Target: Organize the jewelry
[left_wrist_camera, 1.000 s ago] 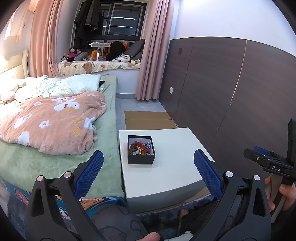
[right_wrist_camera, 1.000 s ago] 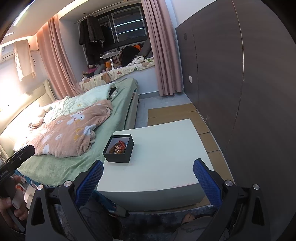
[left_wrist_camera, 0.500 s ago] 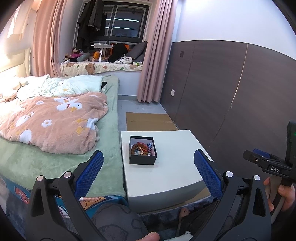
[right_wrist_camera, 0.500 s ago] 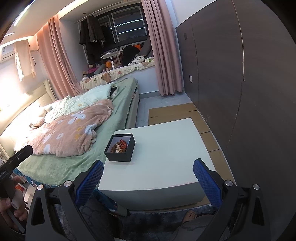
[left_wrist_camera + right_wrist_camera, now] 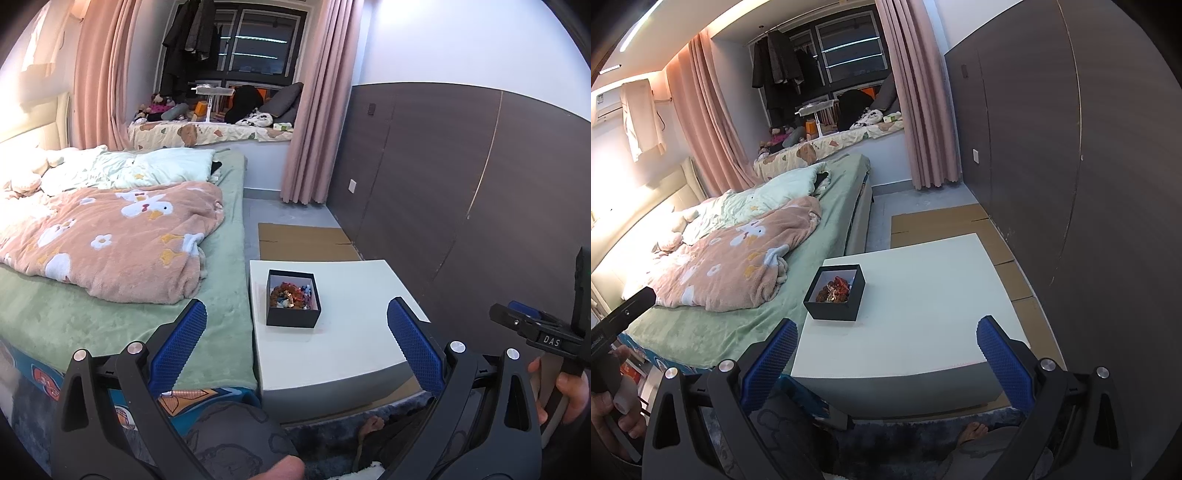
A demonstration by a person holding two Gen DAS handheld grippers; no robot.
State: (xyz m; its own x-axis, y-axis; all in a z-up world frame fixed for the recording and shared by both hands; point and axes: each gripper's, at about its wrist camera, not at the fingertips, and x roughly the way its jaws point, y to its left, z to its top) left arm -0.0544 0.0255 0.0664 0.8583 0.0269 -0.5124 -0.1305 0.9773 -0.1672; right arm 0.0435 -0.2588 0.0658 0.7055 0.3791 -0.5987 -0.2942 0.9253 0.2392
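Jewelry [image 5: 291, 294], a tangled heap of small, light, snag-prone pieces in the open black box [image 5: 293, 318] on the white table's [image 5: 354, 332] left side, suits single-piece pinching by left gripper [image 5: 295, 332] or right gripper [image 5: 886, 339], both with jaws spread and empty.

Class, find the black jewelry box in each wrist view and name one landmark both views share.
Left wrist: the box sits just below centre, on the white table near its bed-side edge.
Right wrist: the box sits left of centre, at the table's far left corner.
Shared landmark: the pink blanket on the bed, left of the box.
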